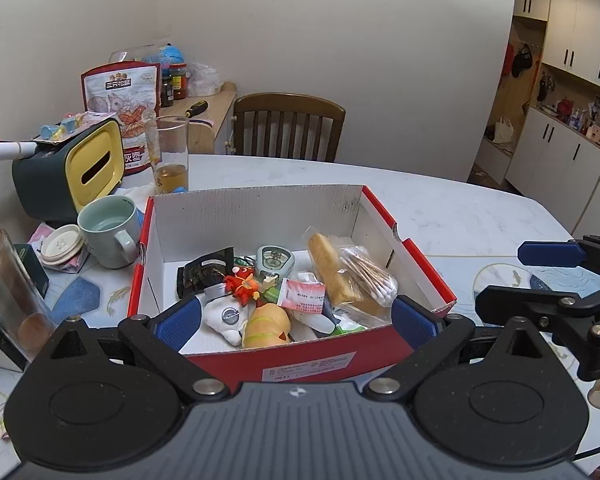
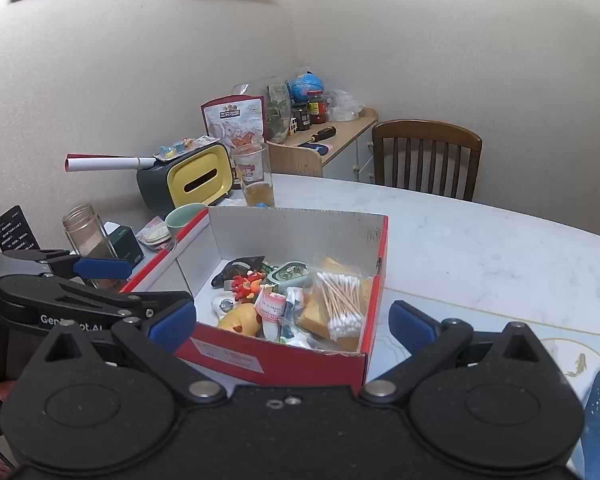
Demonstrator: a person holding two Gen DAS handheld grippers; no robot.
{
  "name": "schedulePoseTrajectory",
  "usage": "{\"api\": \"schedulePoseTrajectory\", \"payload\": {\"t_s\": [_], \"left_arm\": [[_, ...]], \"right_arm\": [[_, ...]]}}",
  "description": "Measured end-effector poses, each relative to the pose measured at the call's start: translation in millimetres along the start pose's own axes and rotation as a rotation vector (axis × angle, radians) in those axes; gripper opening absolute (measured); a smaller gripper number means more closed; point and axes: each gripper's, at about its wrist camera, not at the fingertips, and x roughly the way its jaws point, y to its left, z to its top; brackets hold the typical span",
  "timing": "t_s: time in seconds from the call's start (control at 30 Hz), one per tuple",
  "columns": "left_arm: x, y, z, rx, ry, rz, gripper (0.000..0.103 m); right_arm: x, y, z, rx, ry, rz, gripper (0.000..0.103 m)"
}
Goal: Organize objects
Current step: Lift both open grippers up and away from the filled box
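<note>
An open red cardboard box (image 1: 352,356) (image 2: 268,356) sits on the white table. It holds several small items: a bag of cotton swabs (image 1: 370,274) (image 2: 340,300), a yellow sponge (image 1: 326,266), a red toy (image 1: 242,284) (image 2: 248,284), a white plush (image 1: 224,318) and a grey gadget (image 1: 274,260). My left gripper (image 1: 296,316) is open and empty at the box's near wall. My right gripper (image 2: 292,322) is open and empty just before the box's near right corner. Each gripper shows in the other's view, the right (image 1: 552,272) and the left (image 2: 100,284).
Left of the box stand a green mug (image 1: 108,230), a drinking glass (image 1: 168,156), a yellow-fronted tissue box (image 1: 72,172), a clear jar (image 1: 8,284) and a snack bag (image 1: 120,96). A wooden chair (image 1: 288,126) stands behind the table. Cabinets (image 1: 560,80) line the far right.
</note>
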Motion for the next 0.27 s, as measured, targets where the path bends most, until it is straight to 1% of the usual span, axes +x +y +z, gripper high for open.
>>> {"api": "schedulePoseTrajectory", "payload": {"t_s": [0.17, 0.27], "left_arm": [[-1, -4, 1, -0.005, 0.001, 0.013, 0.102], [-3, -9, 1, -0.007, -0.008, 0.029, 0.102]], "right_arm": [[-3, -6, -3, 0.002, -0.001, -0.002, 0.103], [-5, -19, -7, 0.019, 0.001, -0.015, 0.103]]}}
